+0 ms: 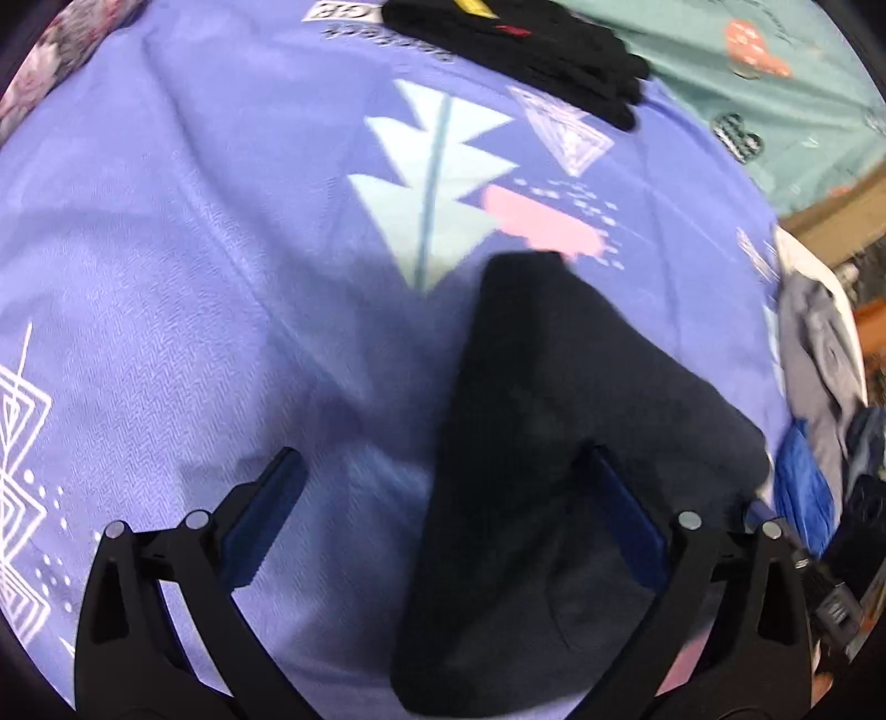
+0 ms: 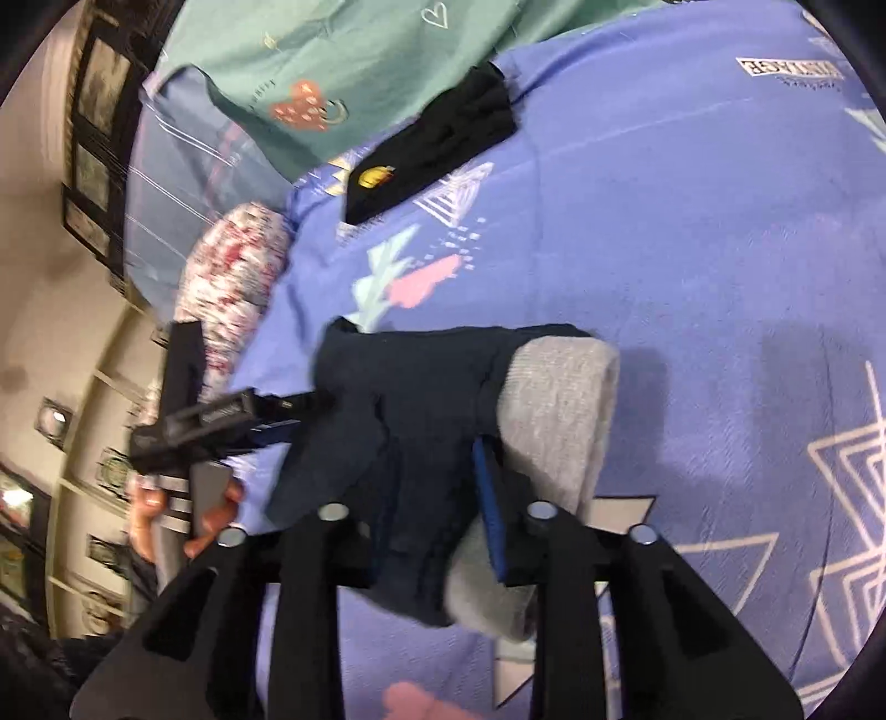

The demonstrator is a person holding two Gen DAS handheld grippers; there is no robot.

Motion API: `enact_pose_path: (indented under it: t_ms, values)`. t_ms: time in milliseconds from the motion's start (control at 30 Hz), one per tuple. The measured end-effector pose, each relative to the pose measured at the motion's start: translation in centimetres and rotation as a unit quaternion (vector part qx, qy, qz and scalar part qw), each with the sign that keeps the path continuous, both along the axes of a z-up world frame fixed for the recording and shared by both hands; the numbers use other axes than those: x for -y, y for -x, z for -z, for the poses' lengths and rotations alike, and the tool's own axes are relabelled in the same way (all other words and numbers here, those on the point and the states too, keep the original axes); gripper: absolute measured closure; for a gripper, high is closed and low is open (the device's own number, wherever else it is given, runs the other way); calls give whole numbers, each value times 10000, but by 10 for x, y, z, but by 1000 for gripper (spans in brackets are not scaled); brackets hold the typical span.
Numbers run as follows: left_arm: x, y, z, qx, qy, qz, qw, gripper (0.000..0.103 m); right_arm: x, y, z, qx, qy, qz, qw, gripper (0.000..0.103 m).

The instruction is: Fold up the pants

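Observation:
The dark navy pants [image 1: 531,443] lie bunched on the purple patterned bedsheet [image 1: 194,277]. My left gripper [image 1: 443,498] is open, its jaws wide apart over the sheet, with the pants' edge near its right finger [image 1: 626,515]. In the right wrist view the pants [image 2: 398,399] show a grey lining [image 2: 559,410]. My right gripper [image 2: 432,526] is shut on the pants fabric and holds it bunched. The left gripper [image 2: 221,421] also shows there at the left, beside the pants.
A folded black garment [image 1: 526,50] with a yellow patch lies further off on the sheet, also in the right wrist view [image 2: 432,144]. A teal sheet [image 1: 775,83] lies beyond it. A clothes pile [image 1: 819,387] sits at the right edge. A floral pillow [image 2: 238,277] lies at the left.

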State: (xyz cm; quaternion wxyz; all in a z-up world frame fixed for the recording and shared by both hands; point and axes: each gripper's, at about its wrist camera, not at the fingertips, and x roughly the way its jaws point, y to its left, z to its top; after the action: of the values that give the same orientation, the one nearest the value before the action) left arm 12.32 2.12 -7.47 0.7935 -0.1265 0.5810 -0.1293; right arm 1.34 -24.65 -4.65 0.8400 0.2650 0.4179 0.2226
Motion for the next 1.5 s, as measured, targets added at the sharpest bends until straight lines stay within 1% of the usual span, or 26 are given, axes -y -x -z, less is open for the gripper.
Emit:
enact_pose_path:
  t_ms: [67, 133, 200, 333, 367, 467, 533, 633, 667, 733, 767, 833, 900, 933, 967, 1000, 1033, 1067, 1100, 1133, 1167, 1233, 1300, 1333, 1367, 1500]
  values:
    - [-2, 6, -6, 11, -40, 125, 9999, 2, 7, 9, -8, 89, -132, 75, 9998, 37]
    - [-6, 14, -12, 87, -6, 185, 9998, 2, 14, 17, -14, 102, -215, 138, 9996, 33]
    - [-10, 21, -13, 37, 112, 304, 9995, 2, 24, 25, -13, -13, -337, 206, 9992, 27]
    - [-4, 28, -3, -269, 297, 698, 9968, 2, 30, 33, 2, -405, -282, 278, 9984, 26]
    - [-3, 30, -1, -326, 303, 740, 9963, 2, 30, 33, 8, -539, -354, 256, 9976, 26]
    - [-1, 33, 6, -424, 299, 799, 9955, 2, 29, 31, 17, -739, -463, 218, 9959, 26]
    - [1, 33, 11, -530, 408, 829, 9943, 2, 27, 30, 21, -815, -521, 184, 9951, 26]
    - [8, 29, 12, -498, 347, 958, 9935, 2, 20, 25, 27, -933, -555, 50, 9941, 26]
    - [15, 27, 13, -476, 303, 1148, 9918, 2, 16, 21, 30, -995, -514, 26, 9937, 26]
    - [26, 24, 12, -346, 59, 1440, 9889, 2, 9, 16, 30, -963, -402, -21, 9945, 26]
    - [29, 22, 12, -313, -8, 1499, 9882, 2, 4, 10, 30, -995, -353, -56, 9944, 25]
    - [38, 16, 12, -296, -2, 1602, 9866, 3, -6, 3, 29, -980, -301, -87, 9947, 23]
    - [46, 11, 11, -298, -42, 1623, 9863, 9, -17, -4, 27, -934, -17, -85, 9956, 23]
    - [50, 9, 10, -309, -123, 1621, 9862, 14, -20, -6, 26, -907, 75, -47, 9958, 24]
    - [53, 8, 9, -324, -168, 1621, 9861, 19, -24, -7, 25, -855, 191, 56, 9961, 31]
    - [56, 8, 9, -323, -187, 1635, 9858, 22, -26, -6, 25, -809, 355, 142, 9960, 38]
    - [57, 8, 8, -307, -194, 1645, 9857, 27, -27, -5, 25, -784, 465, 213, 9956, 40]
    - [56, 9, 6, -285, -178, 1631, 9860, 34, -27, -4, 26, -784, 471, 251, 9955, 48]
    - [54, 9, 4, -249, -141, 1582, 9870, 38, -24, -2, 26, -782, 405, 289, 9957, 56]
    - [51, 10, 1, -223, -96, 1550, 9876, 47, -21, -2, 26, -774, 347, 300, 9959, 59]
    - [48, 11, -4, -212, -21, 1541, 9878, 52, -18, 0, 23, -745, 283, 287, 9964, 64]
    - [43, 11, -12, -214, 145, 1559, 9874, 56, -19, 2, 10, -556, 389, 192, 9975, 65]
    - [39, 10, -20, -191, 205, 1532, 9878, 63, -24, 2, -1, -435, 544, 144, 9975, 66]
    - [39, 12, -24, -150, 223, 1526, 9879, 65, -27, 1, -4, -402, 580, 133, 9974, 66]
    - [38, 14, -30, -57, 239, 1537, 9878, 67, -29, 1, -10, -308, 625, 112, 9975, 66]
    - [31, 17, -58, 480, 287, 1450, 9879, 67, -33, -3, -32, 145, 678, 56, 9976, 66]
